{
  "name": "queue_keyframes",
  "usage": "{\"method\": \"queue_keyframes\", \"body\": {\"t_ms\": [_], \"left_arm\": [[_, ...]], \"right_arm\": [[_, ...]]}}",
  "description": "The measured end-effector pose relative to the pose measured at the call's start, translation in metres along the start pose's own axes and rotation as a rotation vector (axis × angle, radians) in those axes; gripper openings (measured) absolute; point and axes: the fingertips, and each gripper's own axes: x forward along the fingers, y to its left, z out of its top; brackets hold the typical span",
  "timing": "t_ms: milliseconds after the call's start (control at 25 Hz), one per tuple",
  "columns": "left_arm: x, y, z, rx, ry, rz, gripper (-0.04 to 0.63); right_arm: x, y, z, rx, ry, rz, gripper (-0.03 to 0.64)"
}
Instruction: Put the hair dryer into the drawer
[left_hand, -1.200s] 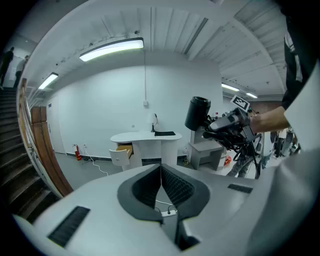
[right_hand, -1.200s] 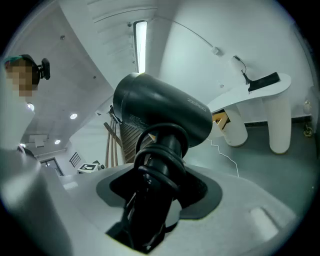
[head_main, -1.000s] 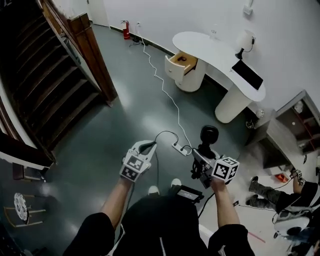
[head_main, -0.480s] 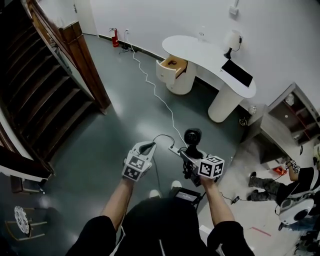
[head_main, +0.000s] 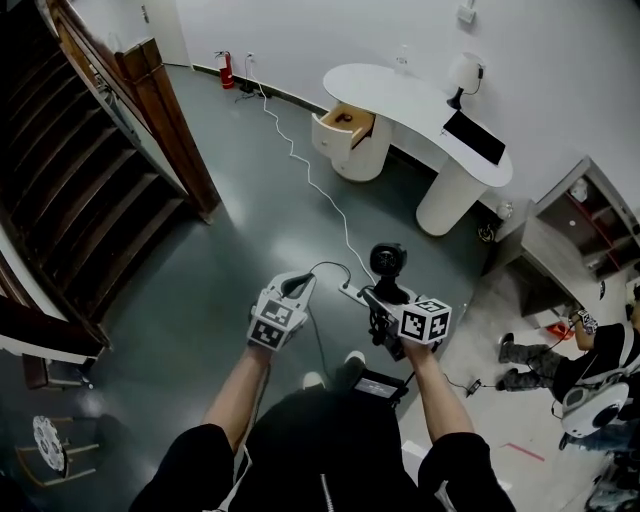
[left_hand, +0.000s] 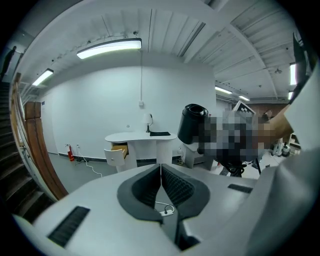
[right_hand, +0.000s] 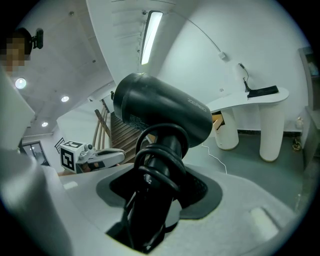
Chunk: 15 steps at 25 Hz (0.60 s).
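My right gripper (head_main: 388, 308) is shut on the handle of a black hair dryer (head_main: 387, 263), which stands upright above the floor with its cord coiled round the handle. In the right gripper view the hair dryer (right_hand: 160, 120) fills the middle, clamped at the handle by that gripper (right_hand: 155, 200). My left gripper (head_main: 298, 285) hangs beside it, shut with nothing held; its pads (left_hand: 172, 186) meet in the left gripper view. The open drawer (head_main: 343, 123) sticks out of the white curved desk (head_main: 400, 95) far ahead, and also shows small as a drawer (left_hand: 119, 149).
A white cable (head_main: 310, 180) runs across the grey floor to a power strip (head_main: 352, 295). A wooden staircase (head_main: 90, 160) rises at the left. A lamp (head_main: 462, 73) and a dark laptop (head_main: 473, 137) sit on the desk. A person (head_main: 560, 365) sits on the floor at the right.
The view has moved forward a little toward the desk. Both grippers keep their hold and spacing; the hair dryer stays upright in the right one.
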Motion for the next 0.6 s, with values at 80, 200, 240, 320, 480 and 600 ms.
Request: {"method": "queue_keyframes", "body": {"t_ms": [80, 200, 240, 320, 480, 600], "left_arm": [[0.001, 0.005, -0.003, 0.002, 0.004, -0.004, 0.015], [0.004, 0.015, -0.009, -0.003, 0.015, 0.001, 0.015], [0.008, 0.016, -0.012, -0.008, 0.020, 0.001, 0.015], [0.017, 0.019, -0.015, -0.016, 0.032, -0.003, 0.015], [0.031, 0.029, -0.015, -0.027, 0.048, -0.015, 0.015], [0.041, 0.041, -0.011, -0.023, 0.054, -0.017, 0.015]], "right_arm": [[0.003, 0.001, 0.005, -0.001, -0.011, -0.005, 0.235], [0.011, 0.001, 0.011, 0.002, -0.023, 0.001, 0.235], [0.012, -0.003, 0.012, 0.003, -0.022, -0.003, 0.235], [0.014, -0.011, 0.015, 0.010, -0.022, -0.012, 0.235], [0.025, -0.022, 0.020, 0.034, -0.027, -0.019, 0.235], [0.036, -0.029, 0.027, 0.032, -0.022, -0.019, 0.235]]}}
